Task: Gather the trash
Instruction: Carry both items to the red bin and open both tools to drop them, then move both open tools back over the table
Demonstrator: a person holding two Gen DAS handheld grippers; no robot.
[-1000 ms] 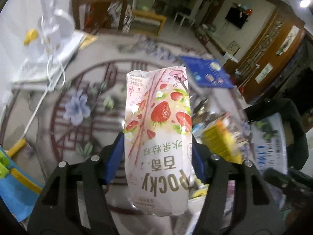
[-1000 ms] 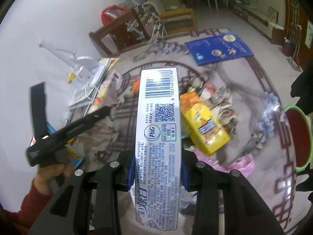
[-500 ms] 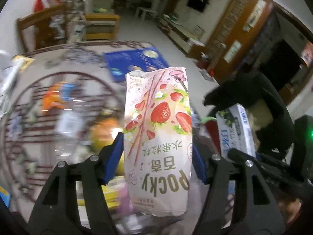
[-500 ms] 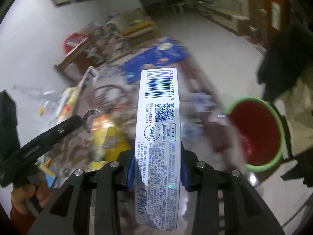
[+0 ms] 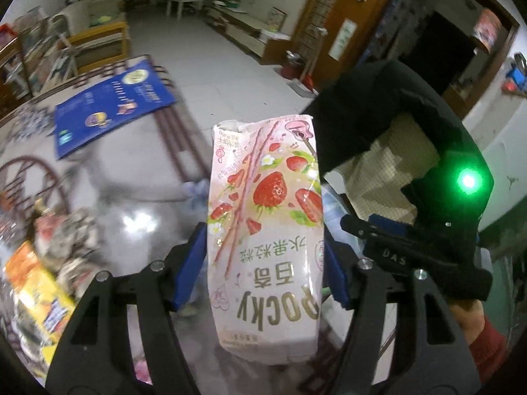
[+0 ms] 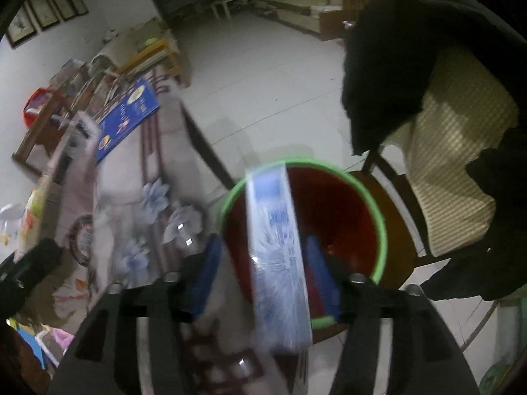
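My left gripper (image 5: 265, 263) clamps the pink snack box (image 5: 266, 230) upright. My right gripper (image 6: 263, 273) gapes wide, the blurred blue-white carton (image 6: 276, 256) loose between its fingers. Only the right view shows the red bin (image 6: 332, 210), at one o'clock.

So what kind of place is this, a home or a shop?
Most likely a lived-in home, a living or dining room. A patterned round table holds wrappers, framed pictures hang on the wall, and a chair draped with dark clothing stands by a red bin.

Table (image 5: 138, 177) w/ blue booklet (image 5: 112, 112)
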